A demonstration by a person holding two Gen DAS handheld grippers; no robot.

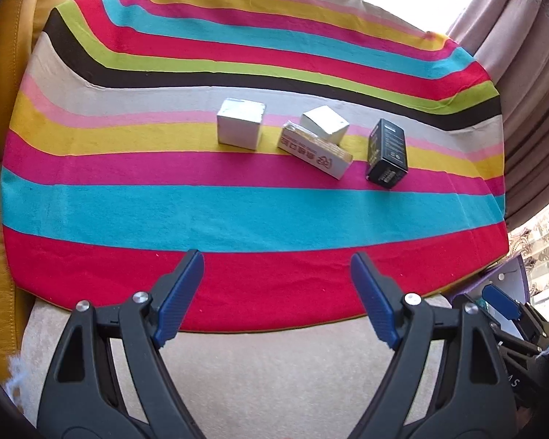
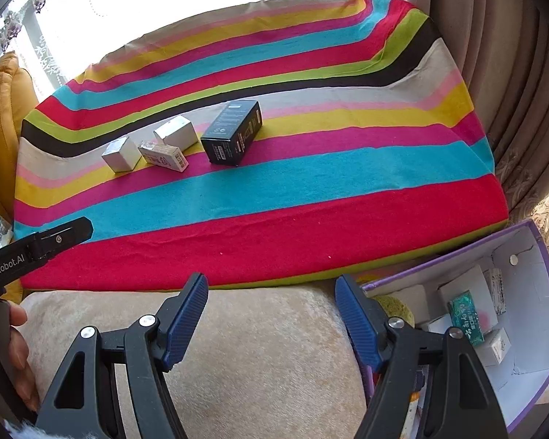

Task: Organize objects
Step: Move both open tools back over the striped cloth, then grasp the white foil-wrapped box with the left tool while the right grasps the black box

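Note:
On the striped cloth (image 1: 128,205) lie several small boxes: a white cube box (image 1: 239,125) (image 2: 122,153), a flat printed packet (image 1: 316,152) (image 2: 164,155), a second white box (image 1: 325,123) (image 2: 175,133) behind it, and a black box (image 1: 387,153) (image 2: 232,137) to their right. My left gripper (image 1: 277,256) stands open over the cloth's near red edge, nothing between its blue pads. My right gripper (image 2: 271,280) is open too, empty, above the beige cushion (image 2: 238,347) beside a purple-edged storage box (image 2: 527,369) holding several small packages. The left gripper's black finger (image 2: 64,232) shows at the right wrist view's left edge.
A yellow leather seat (image 1: 3,109) (image 2: 0,117) borders the cloth on the left. Brown curtains (image 1: 523,55) (image 2: 512,55) hang on the right. A hand (image 2: 16,351) holds the left gripper's grip. The right gripper's blue pad (image 1: 499,301) shows at the left view's lower right.

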